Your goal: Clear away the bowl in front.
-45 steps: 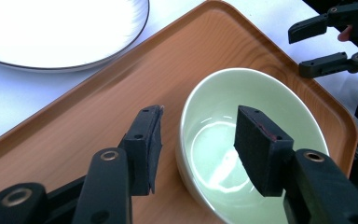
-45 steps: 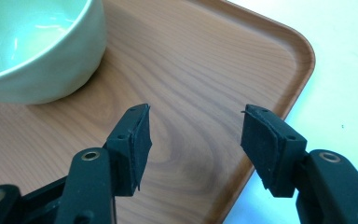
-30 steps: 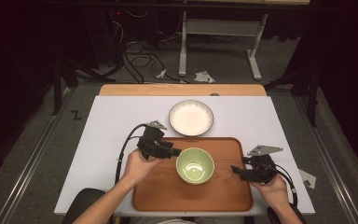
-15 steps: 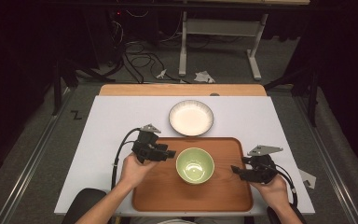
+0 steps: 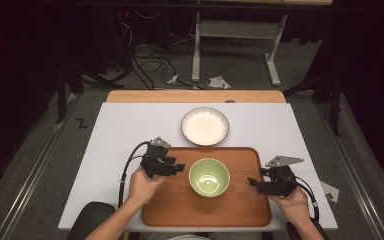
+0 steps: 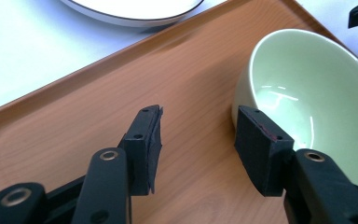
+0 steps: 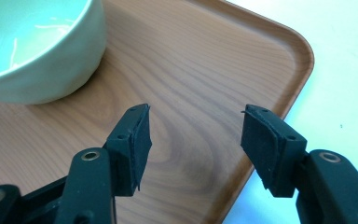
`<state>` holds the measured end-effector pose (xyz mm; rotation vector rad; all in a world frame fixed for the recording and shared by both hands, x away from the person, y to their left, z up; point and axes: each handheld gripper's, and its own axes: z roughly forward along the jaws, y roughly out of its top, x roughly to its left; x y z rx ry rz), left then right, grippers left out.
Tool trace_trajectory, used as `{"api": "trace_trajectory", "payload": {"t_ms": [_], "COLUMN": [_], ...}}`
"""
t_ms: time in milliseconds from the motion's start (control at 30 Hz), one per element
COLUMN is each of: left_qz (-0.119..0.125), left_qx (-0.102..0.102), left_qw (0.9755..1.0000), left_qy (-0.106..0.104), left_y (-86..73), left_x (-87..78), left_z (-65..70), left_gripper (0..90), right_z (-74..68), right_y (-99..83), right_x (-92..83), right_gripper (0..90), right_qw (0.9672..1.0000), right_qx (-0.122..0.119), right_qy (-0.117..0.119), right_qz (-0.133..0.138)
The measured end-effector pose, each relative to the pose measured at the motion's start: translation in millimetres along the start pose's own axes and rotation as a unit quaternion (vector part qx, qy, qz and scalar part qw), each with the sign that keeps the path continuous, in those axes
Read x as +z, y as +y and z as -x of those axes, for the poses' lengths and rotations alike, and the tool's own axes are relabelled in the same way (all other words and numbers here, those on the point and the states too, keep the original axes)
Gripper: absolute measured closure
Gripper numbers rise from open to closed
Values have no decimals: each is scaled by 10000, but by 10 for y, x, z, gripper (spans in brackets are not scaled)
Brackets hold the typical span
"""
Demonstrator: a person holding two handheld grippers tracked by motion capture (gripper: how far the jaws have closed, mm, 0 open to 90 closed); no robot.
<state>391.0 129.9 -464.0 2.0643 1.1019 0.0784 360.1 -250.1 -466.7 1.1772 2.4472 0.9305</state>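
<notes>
A pale green bowl (image 5: 209, 176) stands upright and empty in the middle of a wooden tray (image 5: 180, 210). My left gripper (image 5: 180, 167) is just left of the bowl, over the tray's left part, open with nothing between its pads. In the left gripper view that gripper (image 6: 198, 116) hovers over the tray (image 6: 98, 107), its right pad close to the outer wall of the bowl (image 6: 307, 93). My right gripper (image 5: 251, 182) is to the right of the bowl, open and empty. In the right gripper view this gripper (image 7: 196, 112) hangs above the tray (image 7: 303, 60), the bowl (image 7: 37, 46) to the upper left.
A white bowl with a dark rim (image 5: 205, 126) sits on the white tabletop (image 5: 120, 130) just beyond the tray's far edge. A wooden strip (image 5: 195, 96) runs along the table's far side. Cables and a desk frame lie on the floor behind.
My left gripper has drifted a little toward the person and away from the bowl's far-left side, jaws still wide. The right gripper and the bowl have stayed put.
</notes>
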Motion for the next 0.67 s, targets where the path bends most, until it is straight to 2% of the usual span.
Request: {"api": "trace_trajectory", "payload": {"t_ms": [100,167,367,667], "left_qz": [-86,-156,-265,-324], "left_qx": [-3,50,200,177], "left_qw": [9999,9997,9989,9989], "left_qy": [74,189,329,273], "left_y": [-19,-23,-29,-22], "left_x": [39,64,128,150], "left_z": [-15,-22,8,2], "left_gripper": [506,505,502,492], "right_z": [2,1,0,2], "right_y": [0,1,1,-1], "right_x": [1,1,2,-1], "right_gripper": [428,428,428,427], "right_qw": [10000,10000,10000,10000], "right_qx": [-19,-18,-9,-4], "right_qy": [0,-5,0,-9], "right_qz": [12,11,5,2]}}
